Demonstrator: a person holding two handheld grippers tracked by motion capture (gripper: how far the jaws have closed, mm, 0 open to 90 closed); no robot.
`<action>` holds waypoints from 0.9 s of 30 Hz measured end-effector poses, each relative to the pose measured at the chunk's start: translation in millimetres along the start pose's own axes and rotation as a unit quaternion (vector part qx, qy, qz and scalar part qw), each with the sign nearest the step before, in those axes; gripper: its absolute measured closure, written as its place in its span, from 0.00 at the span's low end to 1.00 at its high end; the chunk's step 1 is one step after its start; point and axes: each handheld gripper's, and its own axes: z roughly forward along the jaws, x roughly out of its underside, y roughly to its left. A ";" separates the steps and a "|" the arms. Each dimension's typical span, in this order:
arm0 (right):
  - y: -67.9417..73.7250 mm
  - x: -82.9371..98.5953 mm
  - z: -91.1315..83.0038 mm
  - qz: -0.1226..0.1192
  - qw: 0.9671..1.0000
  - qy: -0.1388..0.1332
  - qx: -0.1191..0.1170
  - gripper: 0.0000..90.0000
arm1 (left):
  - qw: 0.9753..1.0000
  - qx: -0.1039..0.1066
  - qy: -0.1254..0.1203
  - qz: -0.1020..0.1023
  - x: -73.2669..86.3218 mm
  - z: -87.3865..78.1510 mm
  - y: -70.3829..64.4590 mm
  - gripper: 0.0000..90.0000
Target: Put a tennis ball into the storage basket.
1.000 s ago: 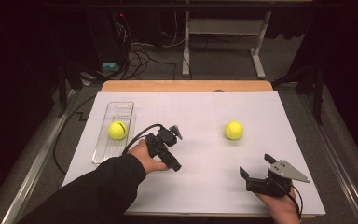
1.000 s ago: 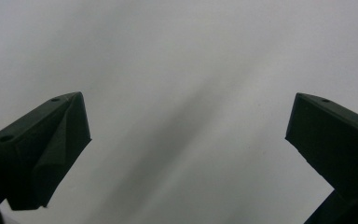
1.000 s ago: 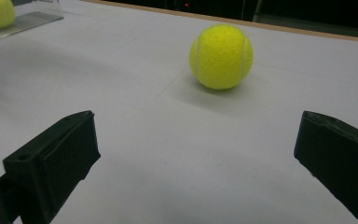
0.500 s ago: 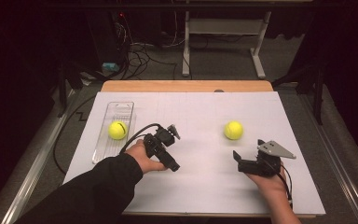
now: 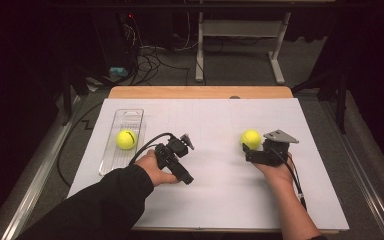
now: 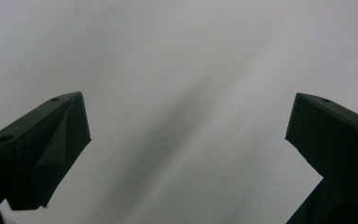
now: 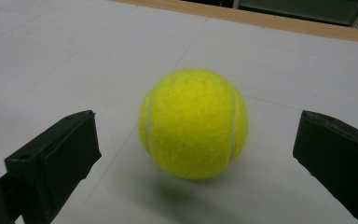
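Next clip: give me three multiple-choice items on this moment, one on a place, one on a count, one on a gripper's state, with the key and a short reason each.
1. Where does the yellow tennis ball with the black mark lie?
A. in the clear plastic tray
B. on the floor
C. between the left gripper's jaws

2. How many yellow tennis balls are on the table?
A. one
B. two
C. four

3. How does the right gripper stand to the plain yellow tennis ball?
A. shut on it
B. open, a jaw on each side, not touching
C. pointing away from it

Key: 1 A, the high view shows it in the tray; 2 B, one in the tray, one by the right gripper; 3 B, the right gripper view shows gaps both sides.
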 end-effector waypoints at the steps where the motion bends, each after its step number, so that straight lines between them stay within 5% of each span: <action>1: -0.8 -1.5 3.6 0.002 1.000 0.003 -0.001 0.02 | 1.000 0.000 0.000 0.000 0.0 -0.4 0.1 0.00; 16: -2.1 -3.8 35.9 0.011 0.998 0.064 -0.003 0.21 | 1.000 0.002 -0.002 0.001 1.2 -2.3 0.7 0.00; 27: 3.6 -4.7 31.1 -0.002 0.998 0.063 -0.002 0.30 | 1.000 0.004 -0.001 0.004 -0.4 -0.1 -2.0 0.00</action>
